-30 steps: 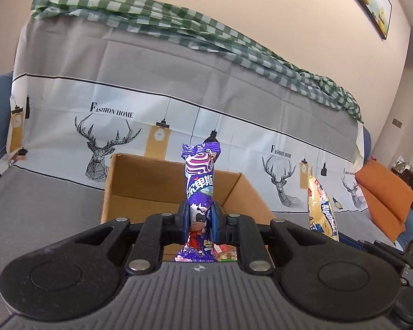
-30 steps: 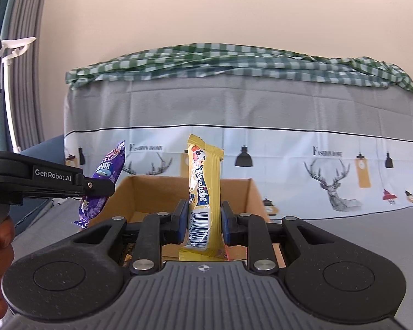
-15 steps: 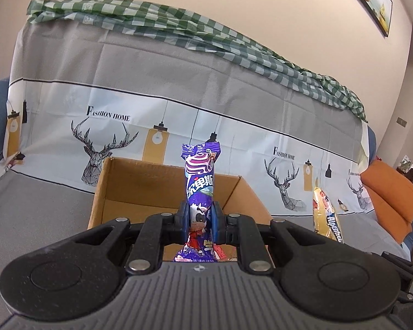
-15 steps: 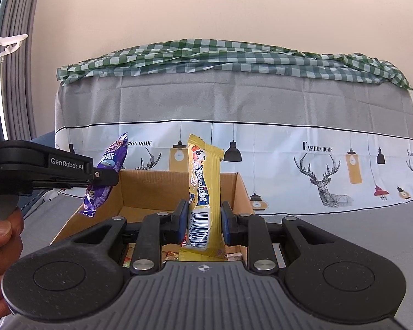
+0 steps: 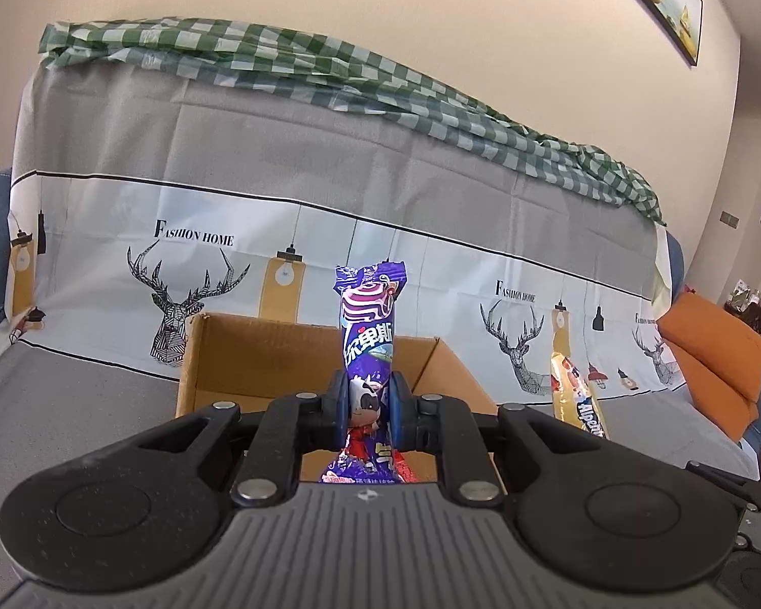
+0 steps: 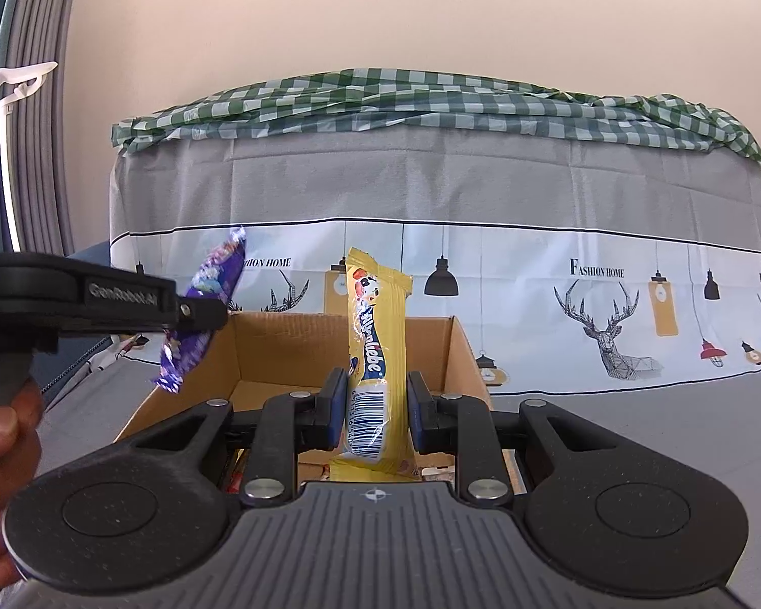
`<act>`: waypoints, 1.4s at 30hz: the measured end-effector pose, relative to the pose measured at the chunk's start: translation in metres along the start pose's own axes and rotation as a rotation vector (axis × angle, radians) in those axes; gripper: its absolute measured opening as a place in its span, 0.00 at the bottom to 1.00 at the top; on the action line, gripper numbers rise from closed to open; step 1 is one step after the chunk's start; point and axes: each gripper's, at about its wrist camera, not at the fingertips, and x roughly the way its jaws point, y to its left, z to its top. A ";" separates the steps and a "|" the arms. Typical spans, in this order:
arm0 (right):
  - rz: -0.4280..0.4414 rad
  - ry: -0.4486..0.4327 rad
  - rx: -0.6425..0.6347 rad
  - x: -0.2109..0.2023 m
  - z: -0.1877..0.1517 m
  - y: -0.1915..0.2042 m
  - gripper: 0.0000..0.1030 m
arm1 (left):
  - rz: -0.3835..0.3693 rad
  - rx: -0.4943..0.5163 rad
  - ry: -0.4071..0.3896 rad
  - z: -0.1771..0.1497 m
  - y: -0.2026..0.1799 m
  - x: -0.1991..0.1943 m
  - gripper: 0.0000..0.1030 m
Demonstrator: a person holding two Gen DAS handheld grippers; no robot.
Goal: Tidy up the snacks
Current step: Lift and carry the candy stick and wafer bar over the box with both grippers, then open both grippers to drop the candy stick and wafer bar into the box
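My left gripper (image 5: 369,408) is shut on a purple candy pack (image 5: 369,325) that stands upright between the fingers. It also shows in the right wrist view (image 6: 205,304), at the left over the box's left wall. My right gripper (image 6: 375,408) is shut on a yellow Alpenliebe candy pack (image 6: 375,325), also upright; it shows in the left wrist view (image 5: 578,401) at the right. An open cardboard box (image 5: 258,355) sits on the grey sofa seat, right in front of and below both grippers (image 6: 279,350). Some wrapped snacks lie at its bottom.
The sofa back (image 5: 228,162) with a deer-print cover rises behind the box, a green checked cloth (image 5: 330,66) on top. An orange cushion (image 5: 715,360) lies at the far right. A hand (image 6: 0,436) holds the left gripper's handle.
Both grippers, with their packs, have moved closer to the box and toward each other. The grips have not changed.
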 end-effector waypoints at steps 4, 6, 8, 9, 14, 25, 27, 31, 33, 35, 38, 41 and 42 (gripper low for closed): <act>-0.002 0.012 0.018 0.003 -0.001 0.000 0.36 | -0.042 0.000 0.021 0.000 0.001 0.001 0.21; -0.007 0.026 0.021 0.005 -0.001 0.002 0.57 | -0.044 0.016 0.005 -0.001 0.002 -0.003 0.43; -0.010 0.012 0.025 0.004 0.001 0.003 0.67 | -0.035 0.033 -0.023 0.001 0.006 -0.010 0.47; -0.012 0.011 0.031 0.004 0.001 0.003 0.72 | -0.038 0.039 -0.030 0.001 0.009 -0.013 0.52; -0.017 0.019 0.073 0.005 0.002 0.003 0.95 | -0.016 0.115 -0.044 -0.017 0.028 -0.036 0.80; -0.065 0.073 0.097 -0.014 -0.002 0.010 0.99 | 0.146 0.037 0.135 -0.029 0.034 -0.086 0.99; -0.085 0.103 0.117 -0.021 -0.007 0.008 0.99 | 0.132 -0.039 0.202 -0.052 0.037 -0.091 0.99; -0.117 0.200 0.141 -0.027 -0.020 0.007 0.99 | 0.181 -0.062 0.356 -0.086 0.032 -0.083 0.99; -0.110 0.235 0.120 -0.026 -0.026 0.009 0.99 | 0.169 -0.035 0.350 -0.084 0.030 -0.078 0.99; -0.115 0.248 0.084 -0.022 -0.029 0.009 0.99 | 0.171 -0.014 0.350 -0.083 0.031 -0.070 0.99; -0.123 0.285 0.081 -0.013 -0.031 0.004 0.99 | 0.193 -0.037 0.396 -0.082 0.035 -0.057 0.99; -0.121 0.308 0.095 -0.007 -0.033 0.001 0.99 | 0.206 -0.018 0.387 -0.081 0.033 -0.055 0.99; -0.117 0.308 0.094 -0.007 -0.034 0.002 0.99 | 0.209 -0.012 0.382 -0.081 0.033 -0.055 0.99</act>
